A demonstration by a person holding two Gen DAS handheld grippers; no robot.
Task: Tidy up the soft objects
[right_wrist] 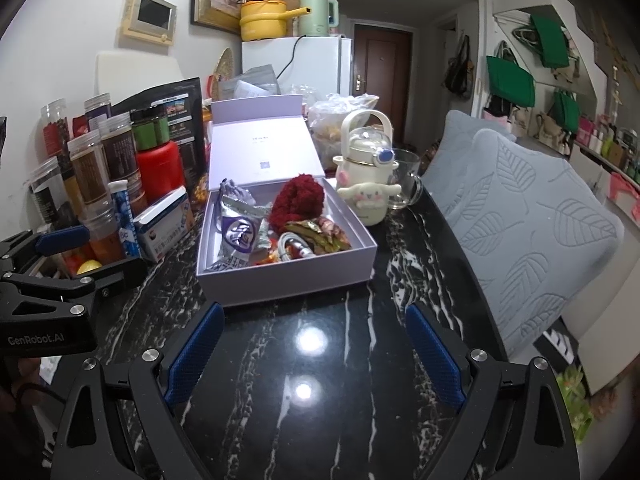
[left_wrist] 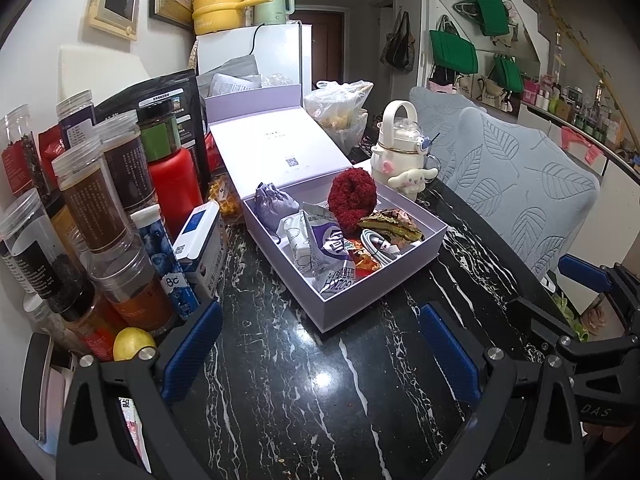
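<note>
An open lilac box [left_wrist: 372, 292] [right_wrist: 288, 280] stands on the black marble table. Inside lie a fuzzy red scrunchie [left_wrist: 352, 198] [right_wrist: 297, 200], a lilac drawstring pouch [left_wrist: 274, 206] [right_wrist: 236, 194], purple-and-silver snack packets [left_wrist: 324, 248] [right_wrist: 236, 236], a white cable [left_wrist: 378, 244] [right_wrist: 290, 248] and a green-gold wrapper [left_wrist: 390, 226] [right_wrist: 324, 234]. My left gripper [left_wrist: 320, 344] is open and empty, short of the box. My right gripper [right_wrist: 314, 344] is open and empty, just in front of the box. Each gripper shows at the edge of the other's view.
Jars, a red bottle [left_wrist: 174, 188] and a blue-white carton [left_wrist: 200, 248] crowd the table's left. A lemon [left_wrist: 132, 342] lies by the left finger. A white kettle with a plush figure [right_wrist: 366, 172] and a glass mug [right_wrist: 404, 178] stand right of the box. Grey cushioned chairs [right_wrist: 528, 216] line the right edge.
</note>
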